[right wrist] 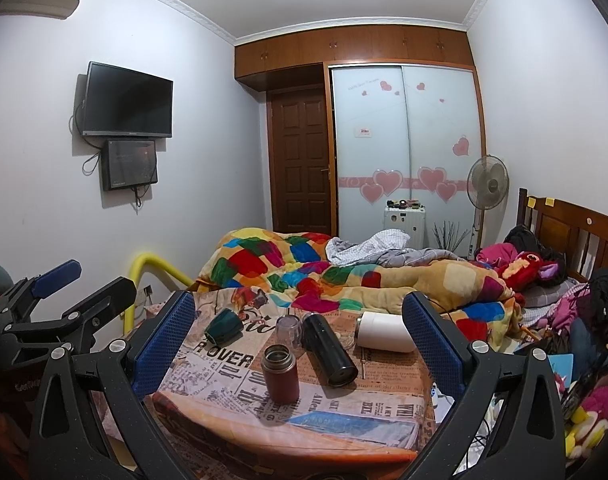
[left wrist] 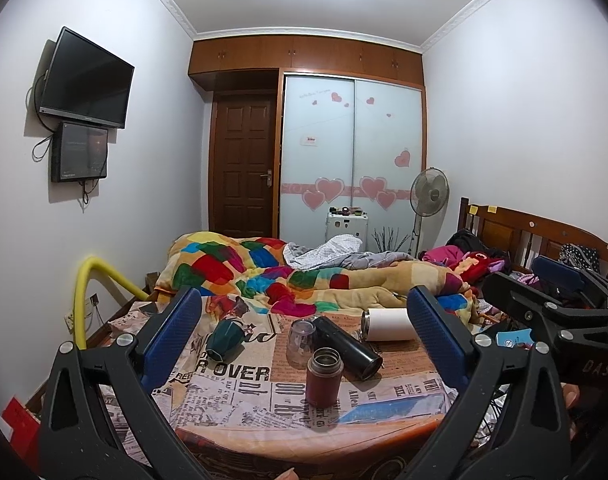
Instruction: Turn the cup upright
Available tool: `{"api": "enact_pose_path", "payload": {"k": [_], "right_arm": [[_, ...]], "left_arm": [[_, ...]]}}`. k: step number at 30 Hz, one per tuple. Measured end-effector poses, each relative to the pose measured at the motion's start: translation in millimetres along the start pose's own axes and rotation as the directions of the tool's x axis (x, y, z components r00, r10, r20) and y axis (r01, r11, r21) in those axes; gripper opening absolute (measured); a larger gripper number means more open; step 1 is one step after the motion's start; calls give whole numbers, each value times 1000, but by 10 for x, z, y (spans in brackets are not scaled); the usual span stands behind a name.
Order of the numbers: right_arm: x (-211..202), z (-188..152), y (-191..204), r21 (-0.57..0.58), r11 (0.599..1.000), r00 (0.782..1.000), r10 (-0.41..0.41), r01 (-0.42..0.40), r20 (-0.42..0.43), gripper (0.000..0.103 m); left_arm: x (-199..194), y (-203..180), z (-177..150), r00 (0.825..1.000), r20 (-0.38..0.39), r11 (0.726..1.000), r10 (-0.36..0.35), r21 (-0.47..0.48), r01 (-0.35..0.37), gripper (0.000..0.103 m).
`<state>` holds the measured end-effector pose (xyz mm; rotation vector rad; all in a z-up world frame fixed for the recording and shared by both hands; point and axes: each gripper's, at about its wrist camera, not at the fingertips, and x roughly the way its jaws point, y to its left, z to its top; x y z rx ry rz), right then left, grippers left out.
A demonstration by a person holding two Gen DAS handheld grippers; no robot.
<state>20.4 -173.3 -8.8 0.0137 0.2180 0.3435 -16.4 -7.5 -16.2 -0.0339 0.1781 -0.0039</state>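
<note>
A small table [left wrist: 239, 412] covered with a newspaper-print cloth holds several cups. A dark red flask [left wrist: 324, 376] [right wrist: 279, 372] stands upright at the front. A black flask [left wrist: 348, 346] [right wrist: 328, 354] lies on its side. A clear cup [left wrist: 301, 340] [right wrist: 288, 334] stands mouth down behind the red flask. A green cup [left wrist: 225, 338] [right wrist: 223, 325] lies tipped over at the left. A white cup [left wrist: 388, 324] [right wrist: 384, 336] lies on its side at the right. My left gripper [left wrist: 304, 344] and my right gripper [right wrist: 299, 344] are open and empty, short of the table.
A bed with a colourful quilt [left wrist: 287, 272] lies just behind the table. A yellow rail [left wrist: 91, 284] stands at the left. Clothes and toys [right wrist: 544, 280] pile at the right by the headboard. A fan [left wrist: 428, 196], wardrobe and door stand at the far wall.
</note>
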Motion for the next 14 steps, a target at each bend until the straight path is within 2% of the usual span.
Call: {"api": "enact_pose_path", "payload": {"k": [8, 14], "right_arm": [[-20, -18, -123, 6, 1000, 1000, -6, 6, -6, 103], [5, -1, -91, 3, 1000, 1000, -7, 7, -12, 103]], "left_arm": [[2, 31, 8, 1000, -7, 1000, -3, -5, 3, 103], [34, 116, -18, 1000, -17, 1000, 23, -19, -23, 103]]}}
